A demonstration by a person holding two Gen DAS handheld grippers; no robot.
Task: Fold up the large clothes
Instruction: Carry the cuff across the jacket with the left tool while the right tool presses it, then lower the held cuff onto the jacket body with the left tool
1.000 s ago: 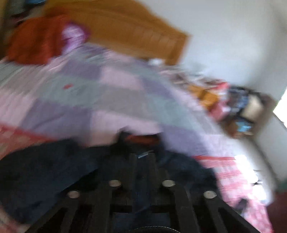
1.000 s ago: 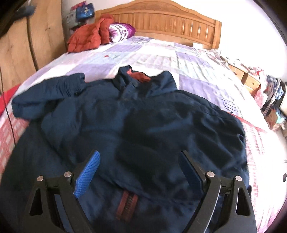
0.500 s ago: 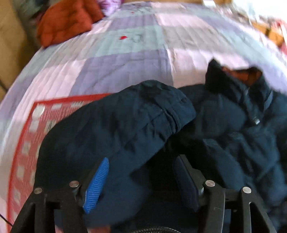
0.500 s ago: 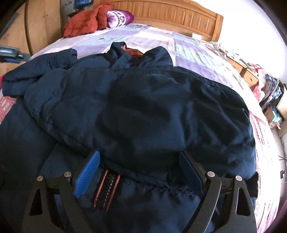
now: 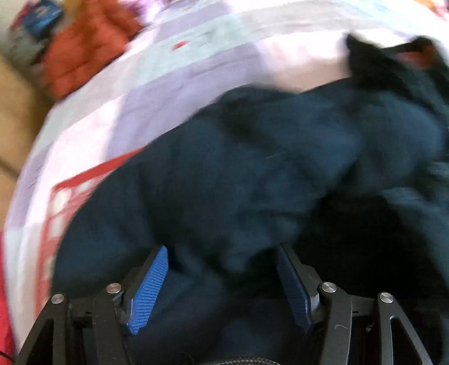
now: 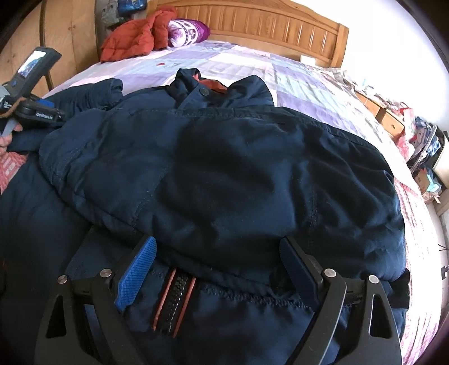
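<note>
A dark navy jacket [image 6: 224,168] lies on the bed, with its top part folded down over the lower part. Its collar [image 6: 207,84] shows an orange lining, and the zipper [image 6: 174,300] with orange edging shows below the fold. My right gripper [image 6: 216,239] is open, its blue pads wide apart over the fold's near edge, gripping nothing. In the blurred left wrist view, my left gripper [image 5: 221,247] is open low over the jacket [image 5: 252,168]. Bunched sleeve cloth lies between its pads, which do not press on it. The left tool's housing [image 6: 36,112] sits by the sleeve [image 6: 92,92].
The bed's patchwork quilt [image 6: 252,64] stretches back to a wooden headboard [image 6: 266,22]. An orange-red padded coat [image 6: 132,39] and a purple pillow [image 6: 188,29] lie at the head. A wooden wardrobe [image 6: 70,42] stands on the left, with cluttered shelves [image 6: 421,146] on the right.
The left gripper went from nearly shut to open, dropped and turned toward the jacket's left sleeve. The right gripper sank a little toward the fold's edge and stayed open.
</note>
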